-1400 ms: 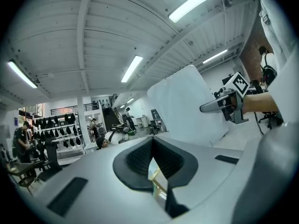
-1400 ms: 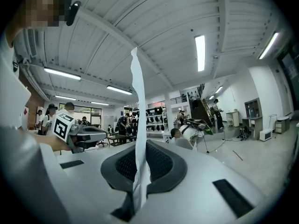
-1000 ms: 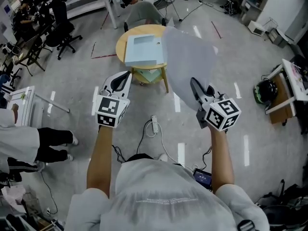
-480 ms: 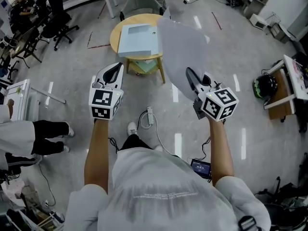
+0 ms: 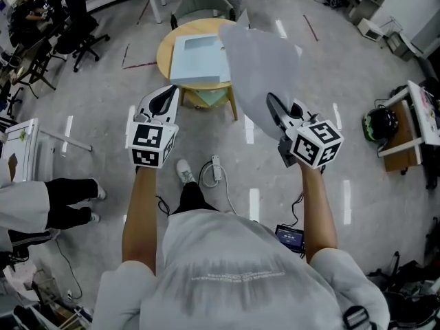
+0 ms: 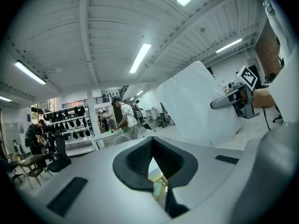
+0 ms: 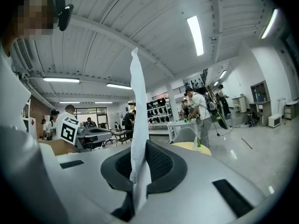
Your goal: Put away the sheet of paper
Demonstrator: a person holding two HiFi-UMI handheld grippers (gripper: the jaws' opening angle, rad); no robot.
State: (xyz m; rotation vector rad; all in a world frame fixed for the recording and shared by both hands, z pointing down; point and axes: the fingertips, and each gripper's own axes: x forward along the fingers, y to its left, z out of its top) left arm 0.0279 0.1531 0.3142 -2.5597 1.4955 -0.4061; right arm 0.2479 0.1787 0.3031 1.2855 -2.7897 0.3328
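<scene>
The white sheet of paper (image 5: 260, 64) stands upright, pinched at its lower edge by my right gripper (image 5: 276, 107), which is shut on it. In the right gripper view the paper (image 7: 138, 120) rises edge-on from between the black pads (image 7: 161, 164). My left gripper (image 5: 166, 99) hangs level beside it, shut and holding nothing; its own view shows the jaws (image 6: 152, 142) closed at the tips. Ahead stands a round yellow table (image 5: 165, 50) with a pale blue flat box (image 5: 198, 59) on top. The sheet's top overlaps the table's right side in the head view.
A grey chair (image 5: 200, 0) stands behind the table. Black office chairs (image 5: 78, 26) are at the far left. A person's legs (image 5: 65, 201) are at the left edge. A power strip and cables (image 5: 214, 172) lie on the floor. A dark helmet (image 5: 379, 124) sits on a stand at the right.
The person has stepped forward; a shoe now shows between the arms. Both grippers have shifted a little with the step. The paper stays pinched in the right gripper.
</scene>
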